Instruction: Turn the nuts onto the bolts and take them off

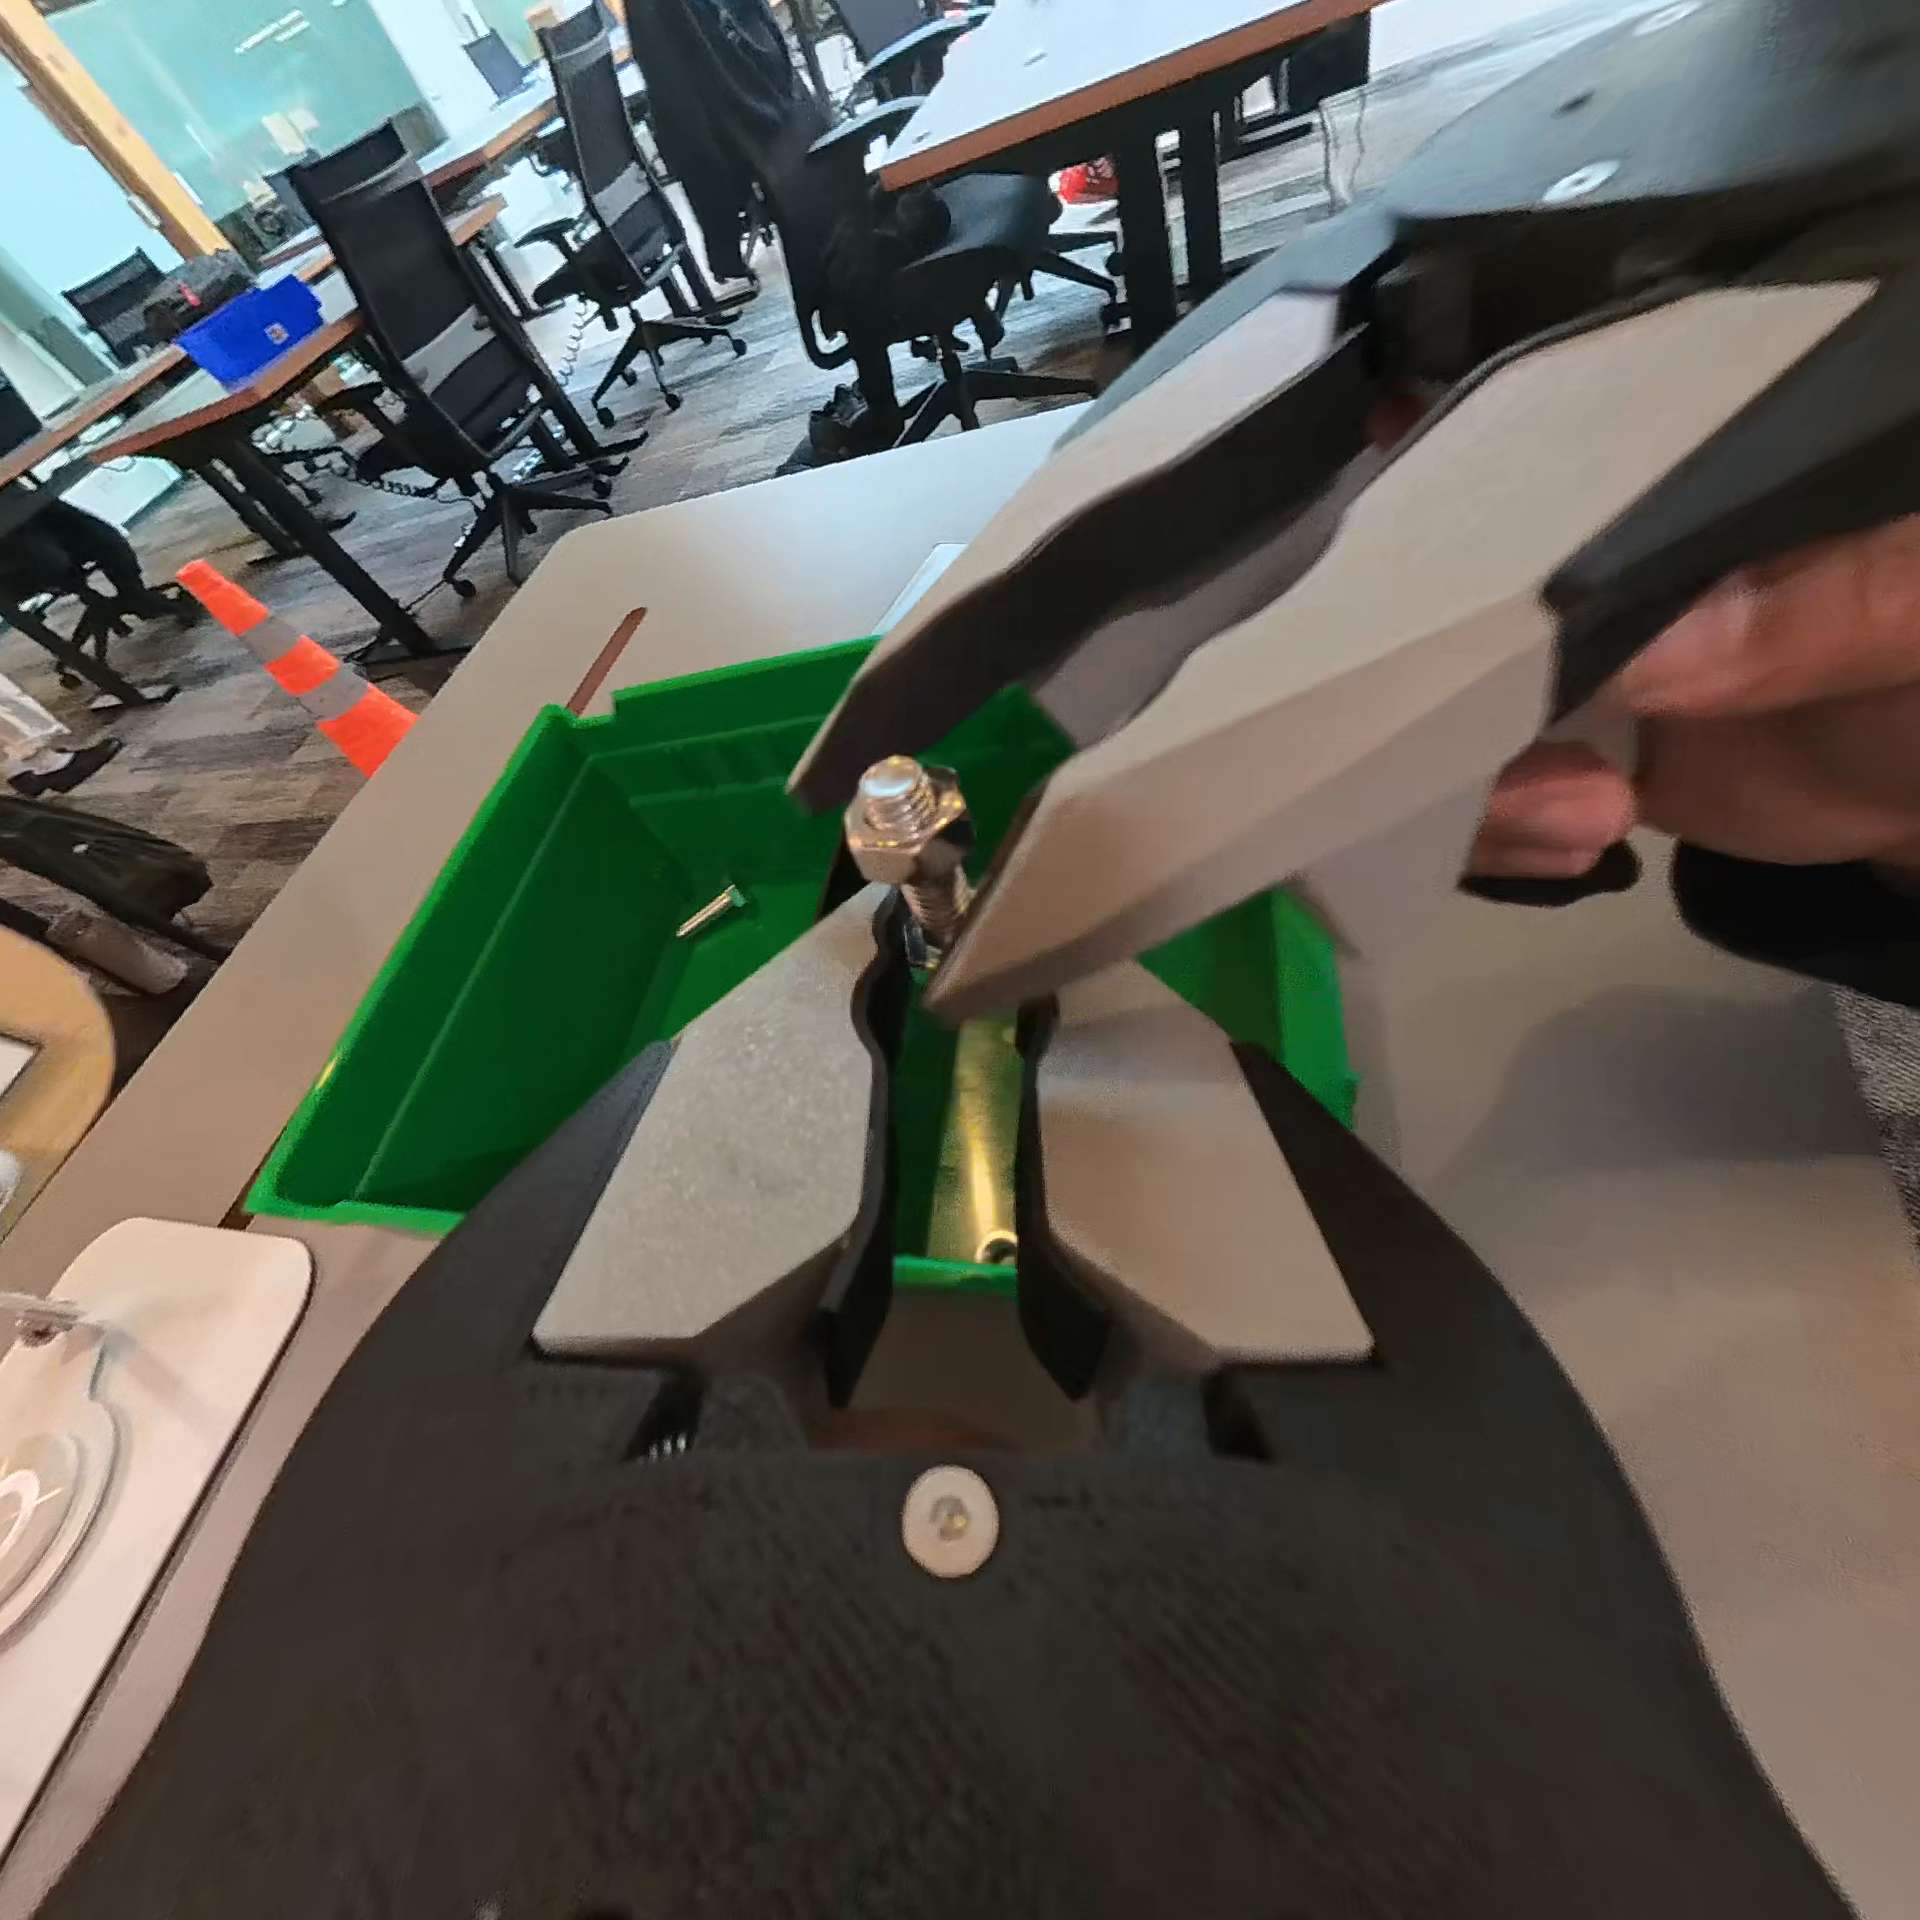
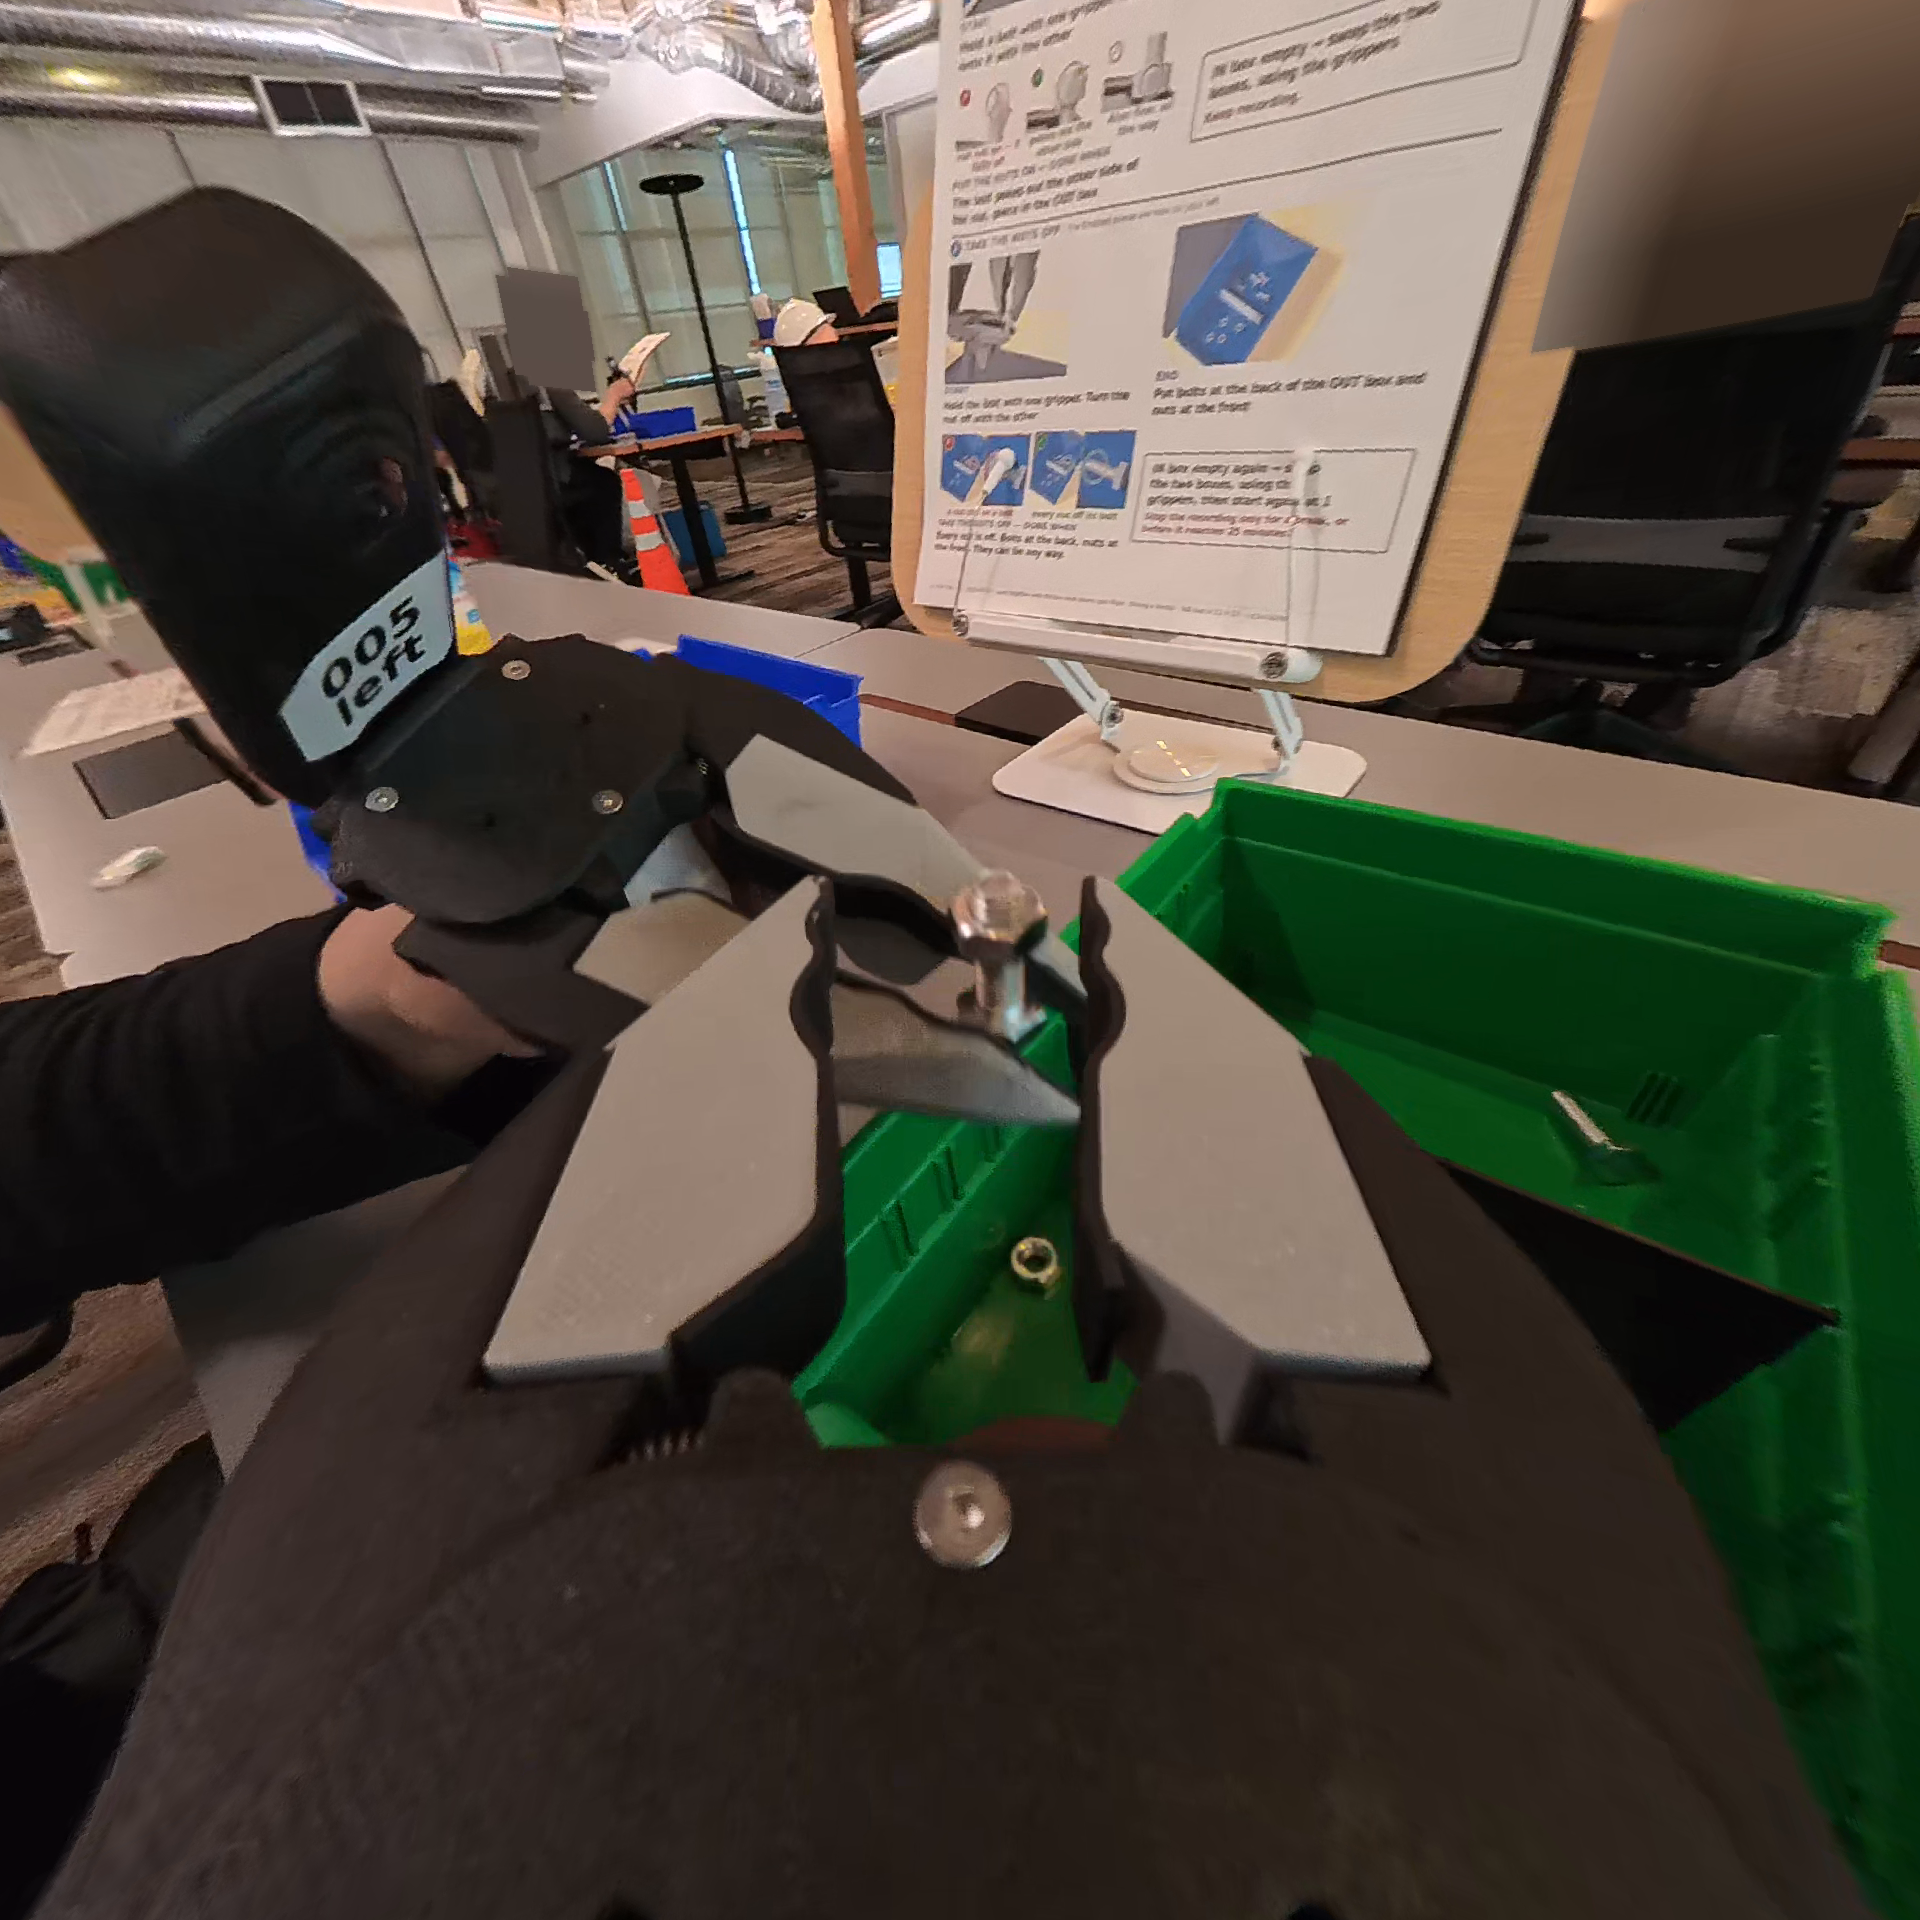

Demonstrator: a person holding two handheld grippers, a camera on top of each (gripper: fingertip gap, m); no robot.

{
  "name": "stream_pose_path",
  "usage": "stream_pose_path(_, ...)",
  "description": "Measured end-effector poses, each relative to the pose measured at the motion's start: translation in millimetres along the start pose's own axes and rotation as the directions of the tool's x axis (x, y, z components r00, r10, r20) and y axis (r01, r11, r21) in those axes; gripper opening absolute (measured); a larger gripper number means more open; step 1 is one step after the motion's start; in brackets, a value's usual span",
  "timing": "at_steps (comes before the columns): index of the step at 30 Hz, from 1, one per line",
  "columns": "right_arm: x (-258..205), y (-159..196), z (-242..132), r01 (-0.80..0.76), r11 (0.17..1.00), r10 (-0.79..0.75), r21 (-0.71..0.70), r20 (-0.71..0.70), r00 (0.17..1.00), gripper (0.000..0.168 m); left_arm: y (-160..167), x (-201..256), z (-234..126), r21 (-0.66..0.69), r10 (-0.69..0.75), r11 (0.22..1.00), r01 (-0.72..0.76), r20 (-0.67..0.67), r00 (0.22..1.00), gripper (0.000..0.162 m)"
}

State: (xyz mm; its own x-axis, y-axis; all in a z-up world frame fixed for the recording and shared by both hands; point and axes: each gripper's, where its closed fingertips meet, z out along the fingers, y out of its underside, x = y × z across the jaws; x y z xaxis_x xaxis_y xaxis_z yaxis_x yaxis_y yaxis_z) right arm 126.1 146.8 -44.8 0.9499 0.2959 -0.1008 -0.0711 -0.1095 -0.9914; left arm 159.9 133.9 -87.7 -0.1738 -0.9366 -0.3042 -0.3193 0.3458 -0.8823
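My left gripper (image 2: 1023, 1023) is clamped on the bolt's (image 1: 928, 902) lower shank, holding it upright over the green bin (image 2: 1538, 977). The nut (image 1: 906, 824) sits near the bolt's top, between my right gripper's (image 1: 868, 896) spread fingers (image 2: 1195, 1060), neither clearly touching it. A loose nut (image 2: 1034, 1260) lies in the bin.

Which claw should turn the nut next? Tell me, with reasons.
Right. The right claw is open, its fingers on either side of the nut, so it likely only needs to close and twist. The left claw is shut on the bolt, steadying it.
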Motion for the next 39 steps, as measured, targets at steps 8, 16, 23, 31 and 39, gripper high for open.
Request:
stream_pose_path(8, -11.6, 1.2, 6.2, -0.011, 1.0, 0.011, 0.001, 0.048, 0.999, 0.049, -2.7, 6.2, 1.1, 0.01, -0.004, 1.0, 0.004, -0.022, 1.0, 0.016)
stream_pose_path(16, -1.8, -5.0, -7.6, -0.03, 0.999, 0.029, 0.017, 0.044, 0.999, 0.04, -3.0, -8.6, -5.9, 0.021, -0.034, 0.999, 0.034, 0.004, 0.999, 0.016)
stream_pose_path(23, -6.5, -8.1, -6.5, 0.005, 1.0, -0.006, 0.021, 0.037, 0.999, 0.043, -3.4, -1.4, -4.1, 0.021, -0.04, 0.999, 0.04, -0.023, 0.999, 0.016)
stream_pose_path(31, -14.0, -1.1, 4.1, 0.001, 1.0, -0.001, 0.001, 0.055, 0.998, 0.044, -8.4, 14.1, -1.4, 0.027, -0.018, 0.999, 0.019, -0.057, 0.998, 0.016)
stream_pose_path(39, -0.3, -10.8, -14.5, -0.015, 0.999, 0.014, 0.032, 0.034, 0.999, 0.038, -4.2, -11.2, -9.3, 0.031, -0.054, 0.998, 0.054, -0.002, 0.999, 0.016)
